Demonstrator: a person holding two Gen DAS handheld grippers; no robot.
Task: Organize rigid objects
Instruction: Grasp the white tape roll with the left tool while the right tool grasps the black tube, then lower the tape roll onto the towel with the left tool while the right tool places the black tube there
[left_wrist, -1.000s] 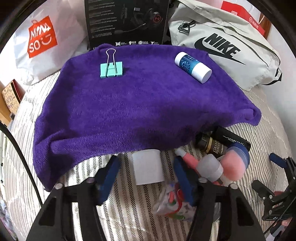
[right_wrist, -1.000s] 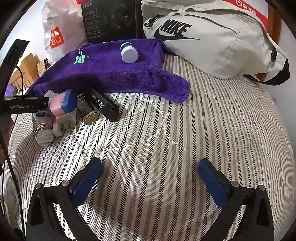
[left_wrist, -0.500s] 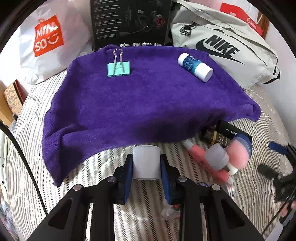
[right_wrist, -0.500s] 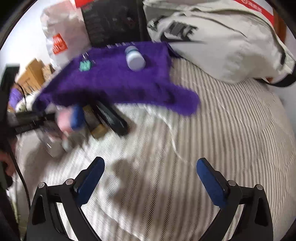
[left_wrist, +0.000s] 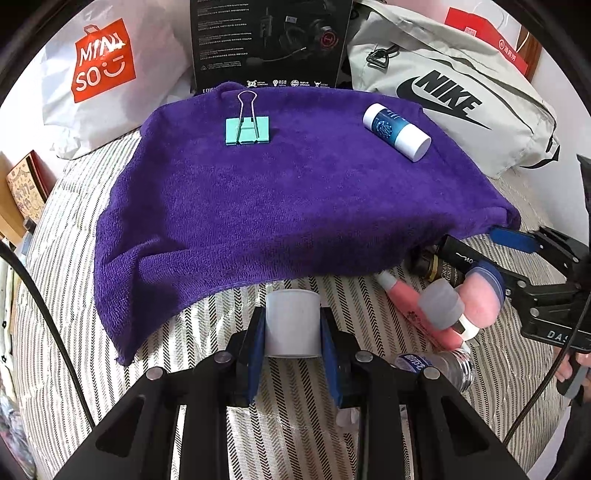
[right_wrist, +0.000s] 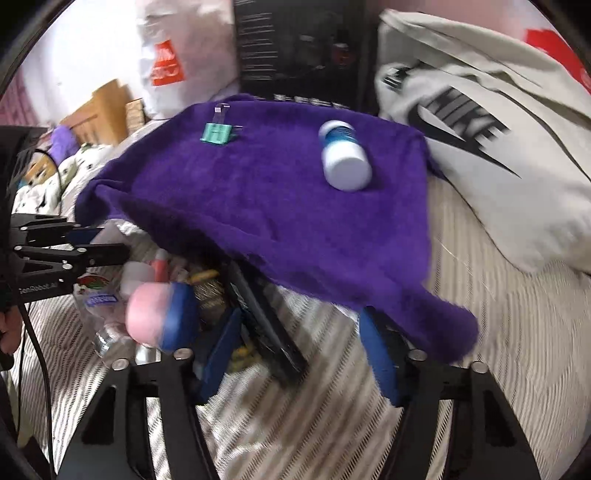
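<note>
My left gripper (left_wrist: 292, 332) is shut on a white cylindrical cap (left_wrist: 291, 317), held just in front of the purple towel (left_wrist: 295, 203). A teal binder clip (left_wrist: 247, 129) and a blue-and-white bottle (left_wrist: 397, 131) lie on the towel. Right of the cap is a pile: black tube (left_wrist: 461, 254), gold jar (left_wrist: 432, 264), pink tube (left_wrist: 406, 302), pink-and-blue container (left_wrist: 480, 299), clear bottle (left_wrist: 439, 365). The blurred right wrist view shows my right gripper (right_wrist: 301, 354) open, its fingers either side of the black tube (right_wrist: 266, 325) at the towel's (right_wrist: 277, 206) edge.
A striped bedcover (left_wrist: 74, 295) lies under everything. At the back stand a white shopping bag (left_wrist: 103, 74), a black headset box (left_wrist: 269, 40) and a grey Nike bag (left_wrist: 461, 96). A blue pad (left_wrist: 511, 236) of the right gripper shows beside the pile.
My left gripper closed on the white cap and holds it. My right gripper swept forward and left to the pile, narrowing its opening around the black tube.
</note>
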